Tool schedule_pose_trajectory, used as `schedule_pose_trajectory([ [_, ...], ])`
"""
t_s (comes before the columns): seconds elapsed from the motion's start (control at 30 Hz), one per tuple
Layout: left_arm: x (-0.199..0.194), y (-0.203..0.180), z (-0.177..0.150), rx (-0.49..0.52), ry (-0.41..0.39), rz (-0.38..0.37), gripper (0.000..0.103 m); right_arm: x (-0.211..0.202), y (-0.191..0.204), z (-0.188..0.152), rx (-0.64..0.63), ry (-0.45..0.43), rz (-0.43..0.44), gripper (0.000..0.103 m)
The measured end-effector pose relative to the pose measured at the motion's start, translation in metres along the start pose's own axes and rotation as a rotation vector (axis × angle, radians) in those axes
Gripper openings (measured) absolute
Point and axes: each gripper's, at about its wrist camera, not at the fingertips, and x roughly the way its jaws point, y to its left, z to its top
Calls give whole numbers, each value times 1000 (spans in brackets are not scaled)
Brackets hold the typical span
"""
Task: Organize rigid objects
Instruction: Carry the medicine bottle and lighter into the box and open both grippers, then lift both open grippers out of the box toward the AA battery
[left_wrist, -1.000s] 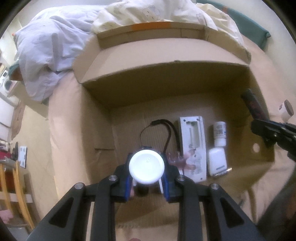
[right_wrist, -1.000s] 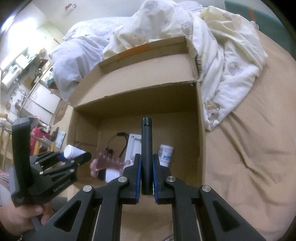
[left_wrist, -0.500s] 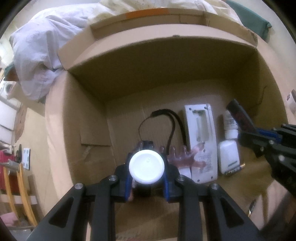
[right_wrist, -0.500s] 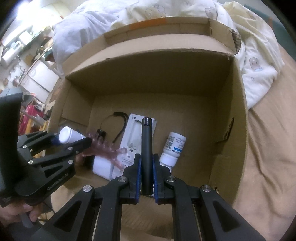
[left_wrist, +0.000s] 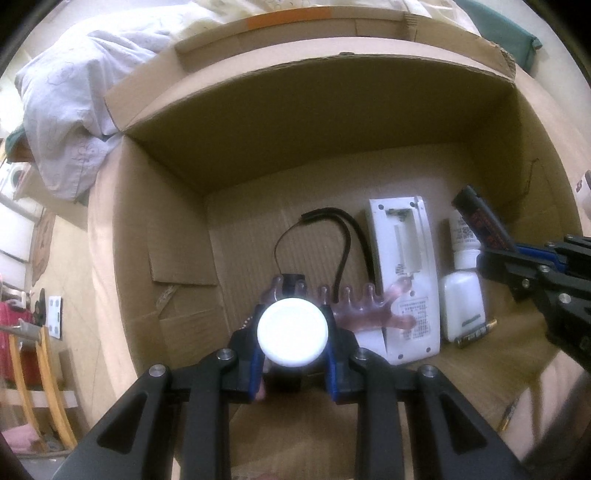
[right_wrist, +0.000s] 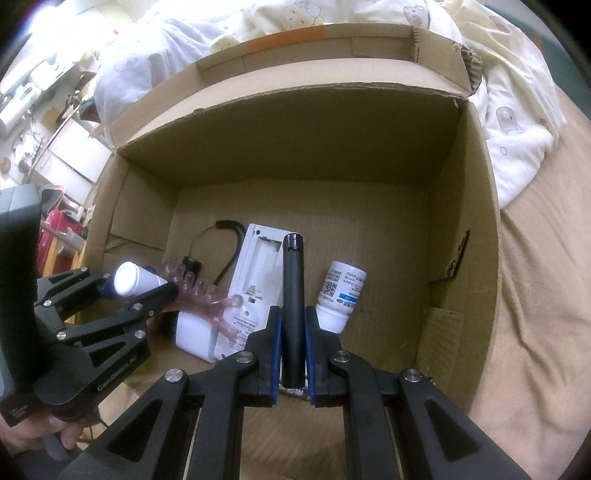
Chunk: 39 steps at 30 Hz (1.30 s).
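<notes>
My left gripper (left_wrist: 293, 352) is shut on a white-capped bottle (left_wrist: 293, 332), cap facing the camera, low inside the open cardboard box (left_wrist: 332, 122). The right wrist view shows that bottle (right_wrist: 133, 282) at the left, above the box floor. My right gripper (right_wrist: 293, 332) is shut on a black cylinder (right_wrist: 293, 291) that points into the box, over a white device (right_wrist: 255, 269). On the box floor lie the white device (left_wrist: 402, 258) with its open battery bay, a pink claw clip (left_wrist: 364, 314), a black strap (left_wrist: 332, 225), a white labelled bottle (left_wrist: 463, 295) and a battery (left_wrist: 476, 334).
The box stands on a brown bed sheet (right_wrist: 535, 295), its back flaps (right_wrist: 332, 51) raised. Crumpled pale bedding (right_wrist: 509, 110) lies behind and to the right of it. The box's right floor area (right_wrist: 391, 266) is bare cardboard. A person's hand (right_wrist: 44, 439) holds the left gripper's handle.
Both grippers have sunk from above the rim into the box, so its walls now fill the views. Each keeps its grip, the white-capped bottle in the left, the black cylinder in the right.
</notes>
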Motion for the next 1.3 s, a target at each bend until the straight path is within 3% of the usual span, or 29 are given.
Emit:
schedule_pose_trajectory([
  [0.1,0,1,-1,-4,0,0,27,0,0,0,3,-1,-1,12],
  [0.2,0,-3,-2,22,8,-37,47,-1,-2,1,12,-7,0,12],
  [0.27,-5,-11,-2,50,-5,-49,79,-6,-4,3,37,-31,29,14],
  [0.33,-12,-17,-2,66,-38,-35,93,-19,-4,6,47,-90,72,38],
  [0.37,-16,-19,-2,68,-51,-43,93,-24,-4,6,51,-118,78,69],
  [0.4,-18,-20,-2,65,-56,-57,93,-30,-5,7,59,-149,91,77],
  [0.5,-20,-16,-2,29,-50,-83,94,-39,-8,8,76,-188,126,77],
  [0.9,-17,7,3,-54,-34,-81,94,-34,-11,7,90,-161,104,77],
  [1.3,-72,32,-17,-149,-76,-115,94,-51,-12,-4,93,-195,62,77],
])
